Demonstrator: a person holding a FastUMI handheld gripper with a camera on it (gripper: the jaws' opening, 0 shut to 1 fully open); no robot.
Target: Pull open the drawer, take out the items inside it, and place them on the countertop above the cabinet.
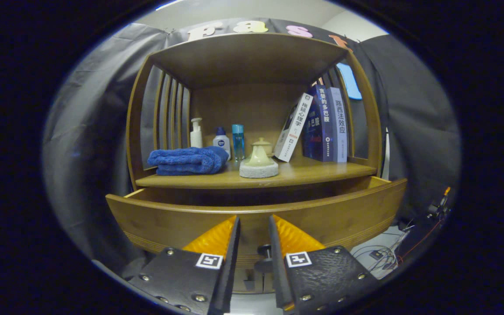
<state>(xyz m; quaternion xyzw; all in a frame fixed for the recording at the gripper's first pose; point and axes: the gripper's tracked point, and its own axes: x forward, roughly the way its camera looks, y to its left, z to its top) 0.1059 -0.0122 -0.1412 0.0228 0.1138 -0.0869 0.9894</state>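
The wooden drawer [182, 218] of the cabinet stands pulled out toward me, and its front panel hides what lies inside. Its small dark knob [264, 258] shows low in the gap between my two fingers, nearer the right one, with space on its left side. My gripper [254, 217] is open by a narrow gap, its tips level with the drawer front's upper edge and holding nothing. Just above the drawer lies the countertop [313, 171].
On the countertop sit a folded blue towel [188, 160], a white pump bottle [196, 133], two small bottles [230, 141], a pale ceramic pot on a grey pad [259, 162] and leaning books [320, 124]. Cables [383, 253] lie on the floor at the right.
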